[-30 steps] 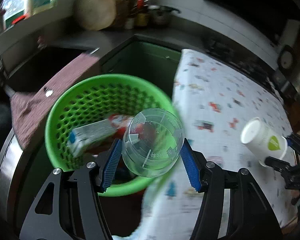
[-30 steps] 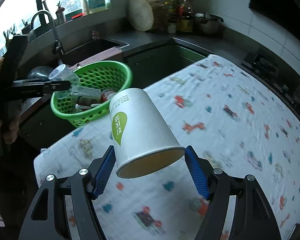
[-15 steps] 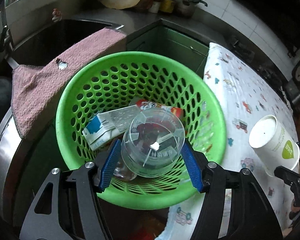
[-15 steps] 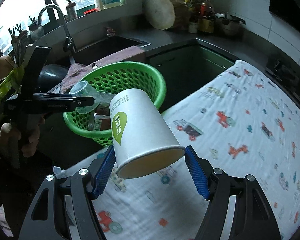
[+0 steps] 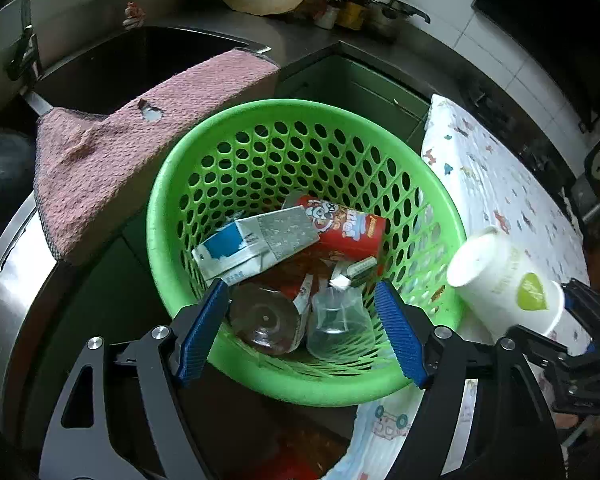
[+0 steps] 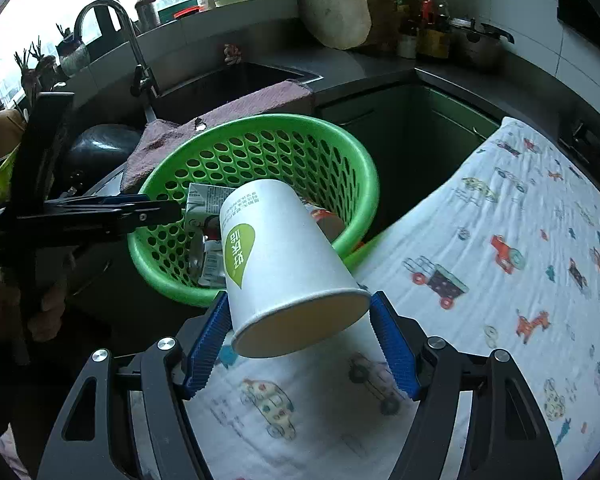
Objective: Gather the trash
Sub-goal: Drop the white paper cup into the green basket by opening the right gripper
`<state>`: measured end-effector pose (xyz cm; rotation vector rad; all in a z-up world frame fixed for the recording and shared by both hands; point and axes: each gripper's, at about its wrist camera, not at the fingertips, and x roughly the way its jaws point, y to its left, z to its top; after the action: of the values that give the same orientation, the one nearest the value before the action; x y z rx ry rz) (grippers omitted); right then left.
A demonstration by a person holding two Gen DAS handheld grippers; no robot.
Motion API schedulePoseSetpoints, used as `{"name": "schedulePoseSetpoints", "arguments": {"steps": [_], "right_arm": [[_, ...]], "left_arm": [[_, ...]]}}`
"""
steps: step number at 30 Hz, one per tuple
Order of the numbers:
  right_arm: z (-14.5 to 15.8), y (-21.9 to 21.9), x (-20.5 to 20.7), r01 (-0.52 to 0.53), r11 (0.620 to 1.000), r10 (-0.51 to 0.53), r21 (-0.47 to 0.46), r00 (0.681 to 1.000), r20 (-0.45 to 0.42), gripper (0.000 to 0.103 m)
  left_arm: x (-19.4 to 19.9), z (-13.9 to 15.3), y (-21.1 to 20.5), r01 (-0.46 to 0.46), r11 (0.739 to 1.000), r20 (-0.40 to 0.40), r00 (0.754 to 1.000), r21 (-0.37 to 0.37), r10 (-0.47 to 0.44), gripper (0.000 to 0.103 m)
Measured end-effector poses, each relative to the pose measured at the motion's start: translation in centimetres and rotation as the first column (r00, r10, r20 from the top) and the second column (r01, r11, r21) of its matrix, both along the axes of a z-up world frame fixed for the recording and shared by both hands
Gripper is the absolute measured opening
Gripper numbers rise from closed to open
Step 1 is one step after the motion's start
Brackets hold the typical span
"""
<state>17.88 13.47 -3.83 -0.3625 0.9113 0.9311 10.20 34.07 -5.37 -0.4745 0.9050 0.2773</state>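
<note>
Plastic, paper, cloth and steel

Glossy perforated green plastic basket; matt white paper cup; clear smooth plastic cup; rough pink towel; soft printed cloth; brushed-metal sink.

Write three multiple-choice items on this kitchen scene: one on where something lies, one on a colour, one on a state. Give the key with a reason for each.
1. Where does the clear plastic cup lie?
A. on the printed cloth
B. inside the basket
C. in the sink

2. What colour is the basket?
A. green
B. blue
C. white

3. What is the state of the right tongs?
A. open and empty
B. closed on the milk carton
C. closed on the paper cup

Key:
1. B: the clear cup rests at the basket's bottom beside a brown bottle, below the left tongs, whose jaws are opening with nothing gripped.
2. A: its perforated wall and rim are bright green in both views.
3. C: the blue pads press on both sides of the white paper cup near its mouth, with its base pointing toward the basket.
</note>
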Motion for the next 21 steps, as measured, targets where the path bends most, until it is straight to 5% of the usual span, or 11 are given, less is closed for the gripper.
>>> {"name": "schedulePoseSetpoints", "arguments": {"steps": [21], "right_arm": [[0.4,1.2,-1.1,-0.01,0.998,0.007,0.06,0.999,0.054,0.078]], "left_arm": [[-2.1,1.5,-1.0,-0.01,0.999,0.027,1.0,0.047,0.009,0.082]]}}
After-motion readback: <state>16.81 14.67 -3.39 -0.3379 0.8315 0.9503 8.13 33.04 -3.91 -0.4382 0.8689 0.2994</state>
